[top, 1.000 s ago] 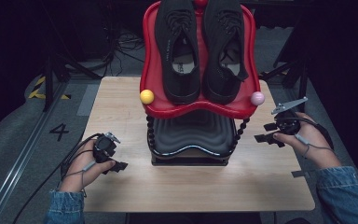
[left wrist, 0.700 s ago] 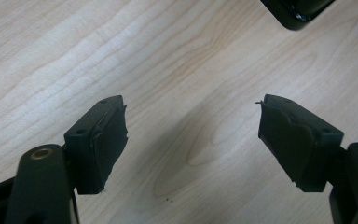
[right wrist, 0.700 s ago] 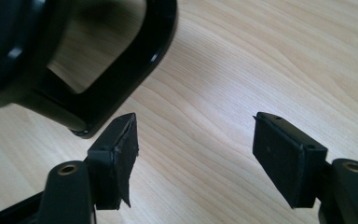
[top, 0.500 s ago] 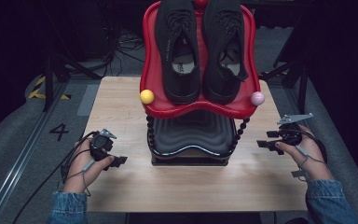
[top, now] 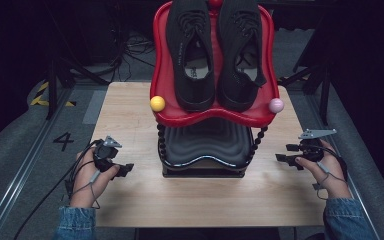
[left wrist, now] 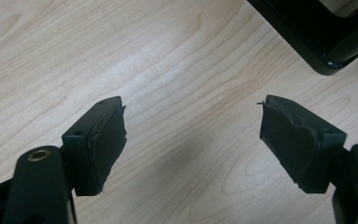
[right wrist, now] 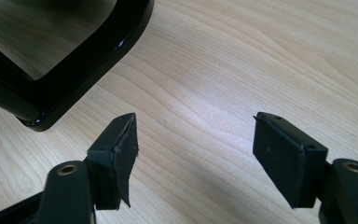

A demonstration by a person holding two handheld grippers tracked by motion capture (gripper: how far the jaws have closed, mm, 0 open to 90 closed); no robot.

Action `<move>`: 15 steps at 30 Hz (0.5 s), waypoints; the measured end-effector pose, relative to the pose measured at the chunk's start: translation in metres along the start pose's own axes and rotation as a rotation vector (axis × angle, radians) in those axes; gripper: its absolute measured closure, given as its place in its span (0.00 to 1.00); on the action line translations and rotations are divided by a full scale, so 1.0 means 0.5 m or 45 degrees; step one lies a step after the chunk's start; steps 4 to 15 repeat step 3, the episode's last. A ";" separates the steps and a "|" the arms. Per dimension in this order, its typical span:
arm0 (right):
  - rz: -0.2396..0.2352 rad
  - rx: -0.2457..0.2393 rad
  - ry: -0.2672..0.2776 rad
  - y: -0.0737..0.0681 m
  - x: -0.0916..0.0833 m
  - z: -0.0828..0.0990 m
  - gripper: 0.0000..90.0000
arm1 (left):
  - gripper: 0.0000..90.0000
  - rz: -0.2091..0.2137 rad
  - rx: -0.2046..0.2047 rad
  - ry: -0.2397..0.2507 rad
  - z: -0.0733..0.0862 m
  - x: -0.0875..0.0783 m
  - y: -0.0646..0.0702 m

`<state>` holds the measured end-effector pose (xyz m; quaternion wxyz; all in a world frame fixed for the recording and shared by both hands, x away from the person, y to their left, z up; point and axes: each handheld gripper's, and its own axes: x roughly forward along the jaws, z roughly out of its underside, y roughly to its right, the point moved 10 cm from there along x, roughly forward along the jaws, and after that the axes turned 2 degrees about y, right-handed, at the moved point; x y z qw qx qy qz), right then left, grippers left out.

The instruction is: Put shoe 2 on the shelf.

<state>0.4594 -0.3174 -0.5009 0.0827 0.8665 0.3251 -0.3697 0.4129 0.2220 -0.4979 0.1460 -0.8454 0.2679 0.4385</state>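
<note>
A two-tier shoe stand sits mid-table: a red upper tray [top: 210, 116] holding a pair of black shoes [top: 192, 55], and a black lower shelf [top: 205, 145] with nothing on it. My left gripper [top: 122, 170] rests low on the wood to the left of the stand's base, pointing toward it. In the left gripper view my left gripper [left wrist: 192, 102] is open with only bare wood between its jaws. My right gripper [top: 286, 152] is held to the right of the base. In the right gripper view my right gripper [right wrist: 196, 119] is open and holds nothing.
A yellow ball [top: 157, 103] and a pink ball [top: 276, 105] cap the red tray's front corners. The stand's black base frame [right wrist: 74, 70] lies close ahead of each gripper, its corner [left wrist: 326, 42] showing. The wooden table [top: 130, 110] has bare wood on both sides and in front.
My right gripper has come down and back toward the near edge, then held still. My left gripper has shifted slightly left. Both stayed open.
</note>
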 end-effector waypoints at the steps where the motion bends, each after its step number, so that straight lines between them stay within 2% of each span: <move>1: -0.002 -0.004 0.006 -0.001 0.000 0.000 0.36 | 0.26 -0.005 0.001 -0.007 0.001 0.000 -0.002; 3: -0.002 -0.005 0.026 -0.002 -0.001 -0.002 0.36 | 0.25 -0.007 0.003 -0.014 0.002 0.001 -0.003; 15: -0.002 -0.005 0.026 -0.002 -0.001 -0.002 0.36 | 0.25 -0.007 0.003 -0.014 0.002 0.001 -0.003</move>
